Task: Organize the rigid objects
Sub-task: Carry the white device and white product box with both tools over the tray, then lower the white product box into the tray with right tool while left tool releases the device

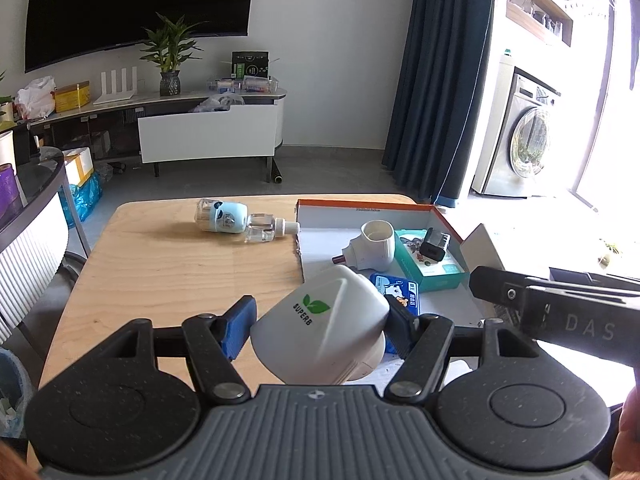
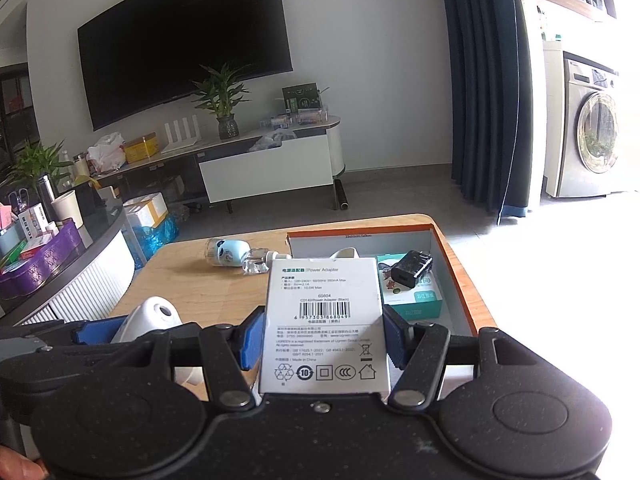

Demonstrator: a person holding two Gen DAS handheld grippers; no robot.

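My left gripper (image 1: 320, 328) is shut on a white plastic device marked SUPERB (image 1: 324, 320), held over the table's near edge beside the orange-rimmed box (image 1: 360, 205). The right gripper (image 2: 323, 336) is shut on a white power adapter carton (image 2: 324, 312), its printed back facing the camera, just in front of the same box (image 2: 456, 264). Inside the box lie a white plug-in device (image 1: 372, 250), a teal carton (image 1: 424, 270), a black charger (image 2: 412, 270) and a blue tin (image 1: 394, 290). A clear bottle with a pale blue label (image 1: 236, 222) lies on its side on the wooden table (image 1: 160, 272).
A glass-topped side table with cups and cartons (image 2: 60, 240) stands to the left. Behind the table are a TV cabinet (image 1: 208, 136), a dark curtain (image 1: 440, 80) and a washing machine (image 1: 524, 140). A hand shows at the lower edge (image 2: 20, 468).
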